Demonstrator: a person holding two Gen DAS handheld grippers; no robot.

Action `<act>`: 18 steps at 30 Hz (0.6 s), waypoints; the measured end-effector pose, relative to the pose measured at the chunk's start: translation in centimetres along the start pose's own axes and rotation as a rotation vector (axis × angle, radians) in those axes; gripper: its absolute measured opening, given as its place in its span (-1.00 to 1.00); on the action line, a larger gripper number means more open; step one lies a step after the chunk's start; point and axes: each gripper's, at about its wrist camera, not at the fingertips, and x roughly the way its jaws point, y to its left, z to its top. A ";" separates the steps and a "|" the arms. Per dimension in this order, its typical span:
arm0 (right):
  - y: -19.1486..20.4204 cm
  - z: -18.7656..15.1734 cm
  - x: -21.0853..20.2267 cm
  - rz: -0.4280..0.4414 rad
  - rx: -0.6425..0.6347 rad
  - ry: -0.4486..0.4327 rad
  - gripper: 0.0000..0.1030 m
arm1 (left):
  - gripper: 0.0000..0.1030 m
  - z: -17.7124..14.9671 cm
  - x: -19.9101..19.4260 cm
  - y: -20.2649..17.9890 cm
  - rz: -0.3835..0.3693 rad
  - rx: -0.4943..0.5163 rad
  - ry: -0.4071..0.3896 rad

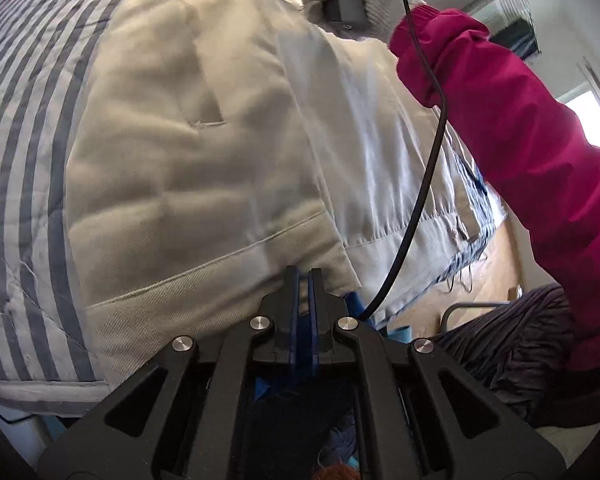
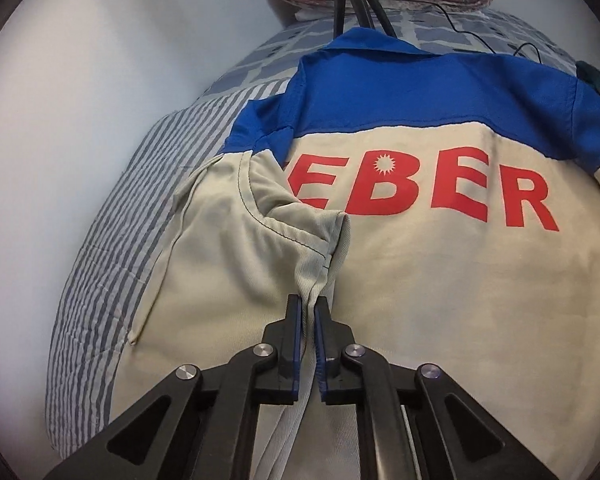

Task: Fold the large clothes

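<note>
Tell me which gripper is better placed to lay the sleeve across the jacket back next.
Right. The right gripper pinches the sleeve cuff over the jacket back; the left gripper sits shut at the hem.

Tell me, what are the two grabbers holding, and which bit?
The right gripper pinches the jacket's beige sleeve cuff. The left gripper is shut at the hem; its grip cannot be told.

My jacket (image 2: 420, 280): beige body, blue yoke and collar, red lettering "EBER" (partly covered), lying back-up and flat on the striped bedcover (image 2: 112, 264); one beige sleeve (image 2: 260, 216) folded across it.
</note>
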 end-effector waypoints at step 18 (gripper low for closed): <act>12.9 -11.8 -5.5 0.265 -0.305 0.036 -0.48 | -0.96 0.3 -10.0 0.5 0.110 0.018 -0.291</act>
